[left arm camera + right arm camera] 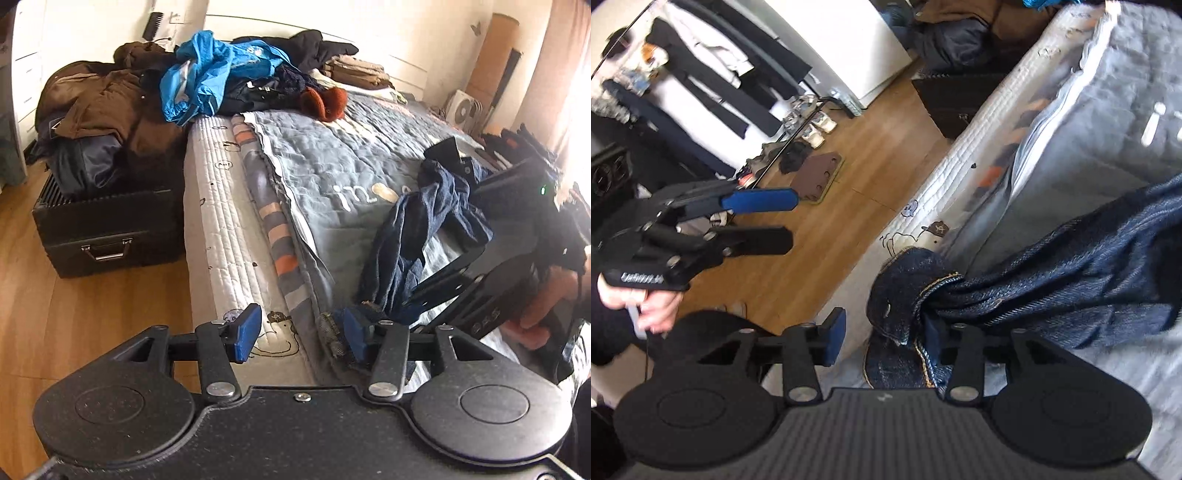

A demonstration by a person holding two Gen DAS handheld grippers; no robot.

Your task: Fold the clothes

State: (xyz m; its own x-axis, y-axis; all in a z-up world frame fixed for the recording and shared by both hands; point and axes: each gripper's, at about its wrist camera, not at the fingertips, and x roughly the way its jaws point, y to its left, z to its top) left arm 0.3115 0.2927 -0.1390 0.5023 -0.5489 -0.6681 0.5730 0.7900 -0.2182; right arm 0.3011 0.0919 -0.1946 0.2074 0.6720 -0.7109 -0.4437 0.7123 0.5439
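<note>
Both hand-held grippers, left gripper and right gripper, stand part-open.

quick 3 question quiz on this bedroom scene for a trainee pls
1. True or false: the jeans are already folded flat.
2. What colour is the jacket on top of the clothes pile? A red, B bright blue, C green.
3. Fill in: the black case stands on the ___ beside the bed.
Key: 1 false, they are twisted; 2 B; 3 floor.
</note>
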